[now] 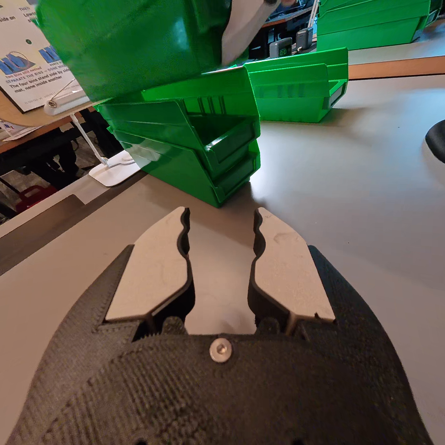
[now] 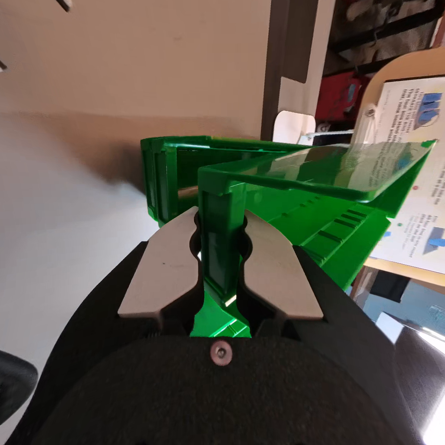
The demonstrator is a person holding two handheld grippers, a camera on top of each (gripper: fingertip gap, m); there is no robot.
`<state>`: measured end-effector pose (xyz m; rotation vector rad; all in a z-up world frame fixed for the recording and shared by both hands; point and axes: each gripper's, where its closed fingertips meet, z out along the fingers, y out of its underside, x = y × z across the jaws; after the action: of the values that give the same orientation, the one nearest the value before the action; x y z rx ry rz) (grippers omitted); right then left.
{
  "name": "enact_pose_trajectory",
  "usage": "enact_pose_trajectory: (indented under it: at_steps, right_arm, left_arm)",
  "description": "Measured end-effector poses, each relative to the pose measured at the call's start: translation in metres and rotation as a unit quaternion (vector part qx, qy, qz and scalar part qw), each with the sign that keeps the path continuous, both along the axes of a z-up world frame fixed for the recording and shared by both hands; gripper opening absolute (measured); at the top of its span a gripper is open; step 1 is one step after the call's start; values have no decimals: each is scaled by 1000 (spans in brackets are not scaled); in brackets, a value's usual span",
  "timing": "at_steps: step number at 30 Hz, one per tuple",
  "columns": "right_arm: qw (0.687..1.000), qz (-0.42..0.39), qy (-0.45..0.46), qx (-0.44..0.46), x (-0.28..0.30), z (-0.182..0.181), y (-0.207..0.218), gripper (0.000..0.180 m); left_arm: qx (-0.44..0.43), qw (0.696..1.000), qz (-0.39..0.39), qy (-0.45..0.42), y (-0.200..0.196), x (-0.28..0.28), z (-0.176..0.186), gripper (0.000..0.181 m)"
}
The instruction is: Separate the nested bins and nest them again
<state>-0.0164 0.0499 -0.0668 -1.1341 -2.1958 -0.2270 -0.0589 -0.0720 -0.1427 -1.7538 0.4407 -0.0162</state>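
In the left wrist view, two green bins nested together (image 1: pixel 192 149) stand on the grey table ahead of my left gripper (image 1: pixel 221 214), which is open, empty and low over the table. A third green bin (image 1: pixel 134 43) hangs in the air above the nested pair, tilted and blurred. A separate green bin (image 1: pixel 298 89) stands behind on the right. In the right wrist view, my right gripper (image 2: pixel 221 216) is shut on the front lip of the lifted green bin (image 2: pixel 313 192); the nested pair (image 2: pixel 168 173) shows beyond it.
An instruction sheet on a board (image 1: pixel 31 67) stands at the left, with a white stand base (image 1: pixel 113 171) at the table edge. More green bins (image 1: pixel 370 24) are stacked far right. A black rounded object (image 1: pixel 435 142) sits at the right edge. From either gripper's tips it is about 30 cm to the black rounded object (image 1: pixel 435 142). My right wrist view (image 2: pixel 10 363) looks at it from another angle.
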Motion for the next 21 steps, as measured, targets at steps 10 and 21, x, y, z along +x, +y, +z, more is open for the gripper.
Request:
enact_pose_trajectory:
  at_steps: [10,21]
  right_arm:
    - [999,-9,-42,19,-14,-51,4,30]
    - [998,9,50,-26,0,-8,-13,50]
  left_arm:
    - [-4,1000,-6,14,1,5,-5,51]
    - [-3,1000,-3,5,0,3,-4,51]
